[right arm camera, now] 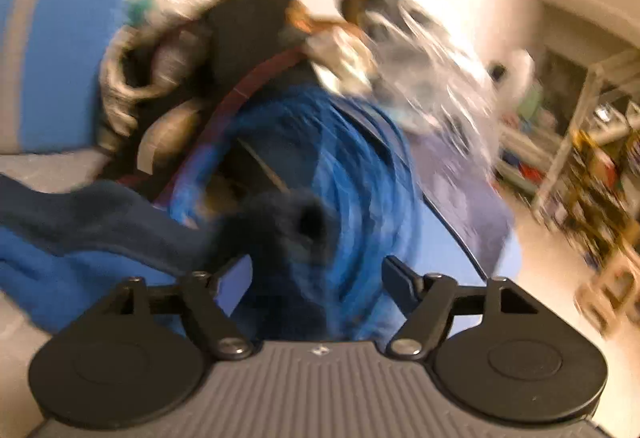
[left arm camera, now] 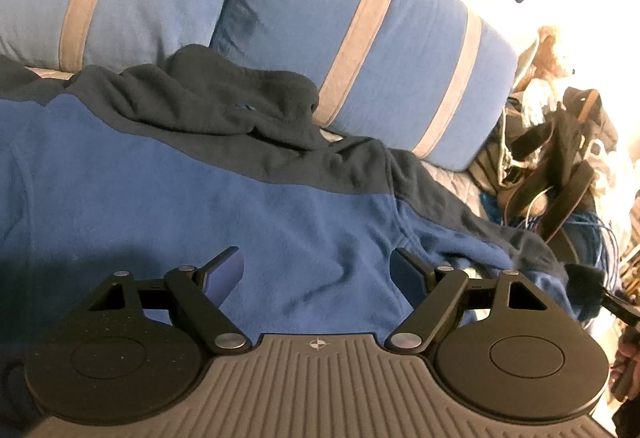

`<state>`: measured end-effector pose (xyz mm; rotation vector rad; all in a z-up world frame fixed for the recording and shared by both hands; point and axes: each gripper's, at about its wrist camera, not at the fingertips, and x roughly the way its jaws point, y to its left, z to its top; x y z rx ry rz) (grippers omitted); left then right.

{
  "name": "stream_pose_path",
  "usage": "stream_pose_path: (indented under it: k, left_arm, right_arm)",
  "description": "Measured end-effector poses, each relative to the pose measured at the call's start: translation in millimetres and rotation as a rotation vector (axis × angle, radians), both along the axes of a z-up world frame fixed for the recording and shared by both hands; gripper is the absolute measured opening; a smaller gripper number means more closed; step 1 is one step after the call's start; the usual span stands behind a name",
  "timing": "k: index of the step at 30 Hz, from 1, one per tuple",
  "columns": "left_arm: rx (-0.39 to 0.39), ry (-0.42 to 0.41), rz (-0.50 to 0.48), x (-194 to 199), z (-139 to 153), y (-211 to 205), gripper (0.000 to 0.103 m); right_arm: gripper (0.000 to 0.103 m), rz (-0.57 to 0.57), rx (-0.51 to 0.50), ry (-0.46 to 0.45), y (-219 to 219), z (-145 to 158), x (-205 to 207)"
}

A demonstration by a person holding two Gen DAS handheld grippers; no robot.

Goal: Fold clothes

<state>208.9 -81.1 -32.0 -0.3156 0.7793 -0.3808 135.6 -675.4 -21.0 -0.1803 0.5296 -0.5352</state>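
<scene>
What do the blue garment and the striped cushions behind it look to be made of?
Blue garment: probably fleece; its matte, fuzzy nap and soft, thick wrinkles suggest it, likewise its dark navy collar part. Striped cushions: seemingly smooth woven cloth, perhaps cotton, flat and unshiny, with sewn grey bands.

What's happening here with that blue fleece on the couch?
A person with a gripper in each hand is folding a blue and navy fleece top spread on a couch in front of striped blue cushions. The left gripper is open above the body of the top, holding nothing. The right gripper is also open, with the navy sleeve cuff just ahead of it; that view is blurred.
</scene>
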Motion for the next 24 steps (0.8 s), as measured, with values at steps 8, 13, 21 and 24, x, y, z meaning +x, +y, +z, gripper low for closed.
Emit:
stream_pose_path:
  k: [8, 13, 21, 24]
  left_arm:
    - [0.014, 0.017, 0.004, 2, -3, 0, 0.081]
    - [0.019, 0.023, 0.005, 3, -5, 0, 0.081]
    - [0.026, 0.021, -0.003, 4, -5, 0, 0.081]
    - [0.024, 0.018, -0.005, 4, -5, 0, 0.081]
  right_arm:
    - [0.077, 0.716, -0.139, 0.129, 137, -18, 16]
    - [0.064, 0.930, -0.325, 0.214, 204, -49, 41]
    - [0.055, 1.067, -0.524, 0.343, 260, -90, 83]
    - [0.053, 1.054, -0.452, 0.364, 262, -93, 99]
